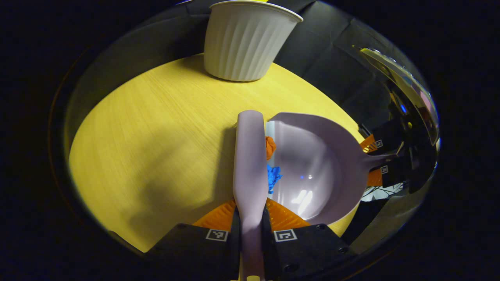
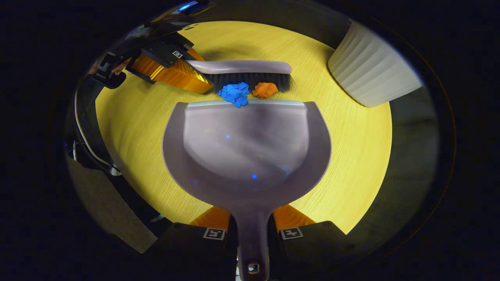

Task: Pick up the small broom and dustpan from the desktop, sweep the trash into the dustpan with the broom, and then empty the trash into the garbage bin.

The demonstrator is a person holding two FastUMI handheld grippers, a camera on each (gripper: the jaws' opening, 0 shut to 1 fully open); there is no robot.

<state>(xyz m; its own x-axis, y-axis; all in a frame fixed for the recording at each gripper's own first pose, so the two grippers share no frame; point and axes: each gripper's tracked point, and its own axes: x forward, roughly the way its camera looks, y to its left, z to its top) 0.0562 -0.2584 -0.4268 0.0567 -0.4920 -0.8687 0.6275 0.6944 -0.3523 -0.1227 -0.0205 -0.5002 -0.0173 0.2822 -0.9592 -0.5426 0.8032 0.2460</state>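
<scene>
My left gripper (image 1: 250, 218) is shut on the handle of the pale lilac broom (image 1: 250, 156), whose dark bristles (image 2: 254, 81) rest on the yellow desktop. A blue paper wad (image 2: 234, 93) and an orange wad (image 2: 265, 89) lie between the bristles and the front lip of the lilac dustpan (image 2: 246, 144); the blue wad overlaps the lip. My right gripper (image 2: 252, 222) is shut on the dustpan's handle, with the pan flat on the desk. In the left gripper view the dustpan (image 1: 312, 168) lies right of the broom, with the blue wad (image 1: 273, 177) and orange wad (image 1: 270, 146) at its mouth.
A white ribbed garbage bin (image 1: 244, 39) stands on the far side of the round yellow desktop (image 1: 156, 136); in the right gripper view the bin (image 2: 369, 68) is at the upper right. Black cloth walls ring the desk. Cables hang at the left edge (image 2: 84, 136).
</scene>
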